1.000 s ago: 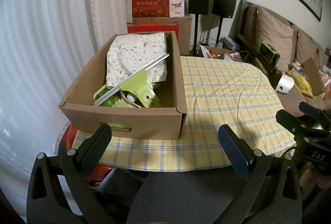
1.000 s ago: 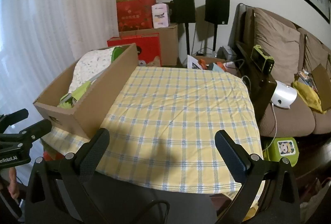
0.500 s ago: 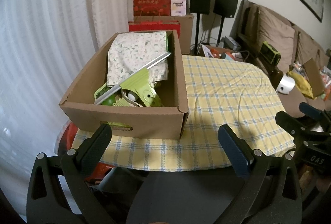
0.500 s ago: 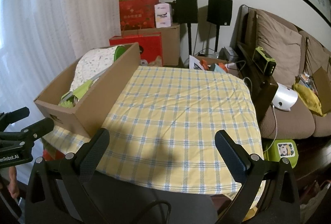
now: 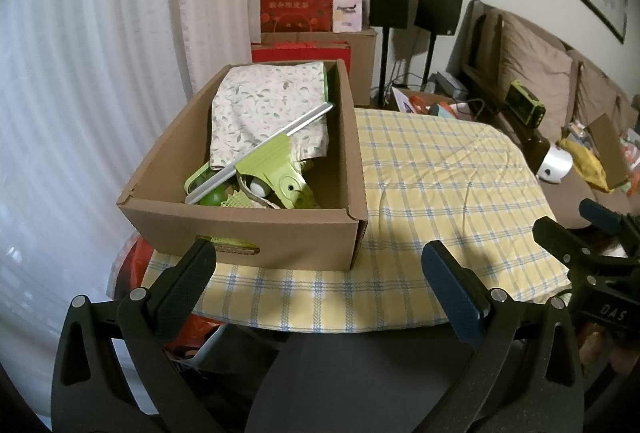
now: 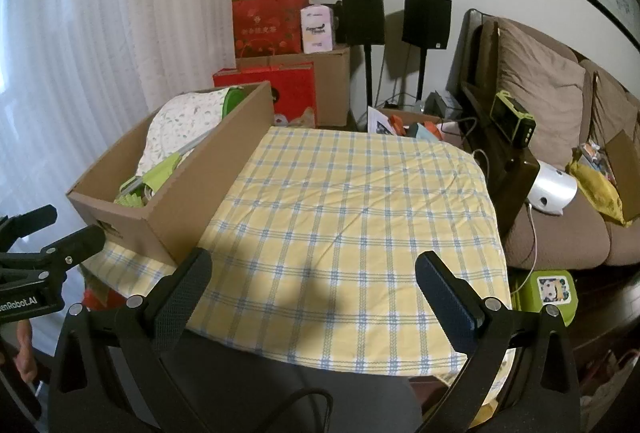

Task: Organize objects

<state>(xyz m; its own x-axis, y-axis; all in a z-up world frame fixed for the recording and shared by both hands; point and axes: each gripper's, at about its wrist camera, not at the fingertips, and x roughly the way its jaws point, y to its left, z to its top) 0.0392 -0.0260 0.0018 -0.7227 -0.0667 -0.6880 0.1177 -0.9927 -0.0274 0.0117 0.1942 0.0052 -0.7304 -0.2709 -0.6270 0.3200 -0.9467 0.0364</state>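
Observation:
An open cardboard box [image 5: 256, 233] stands on the left of a table with a yellow checked cloth [image 5: 440, 193]. In it lie a leaf-patterned cloth [image 5: 264, 109], a green squeegee with a silver blade [image 5: 272, 161] and other green items. The box also shows in the right wrist view [image 6: 188, 193]. My left gripper [image 5: 318, 289] is open and empty, just before the box's near wall. My right gripper [image 6: 310, 293] is open and empty, over the table's near edge, right of the box.
Red gift bags [image 5: 298, 3] and cardboard cartons are stacked behind the table by the curtain. Two black speakers [image 6: 394, 17] stand on poles. A brown sofa [image 6: 560, 137] with clutter lies right. A green box [image 6: 550, 291] sits on the floor.
Both views have shifted slightly; the box and table sit a touch lower and nearer. Both grippers stay open and empty.

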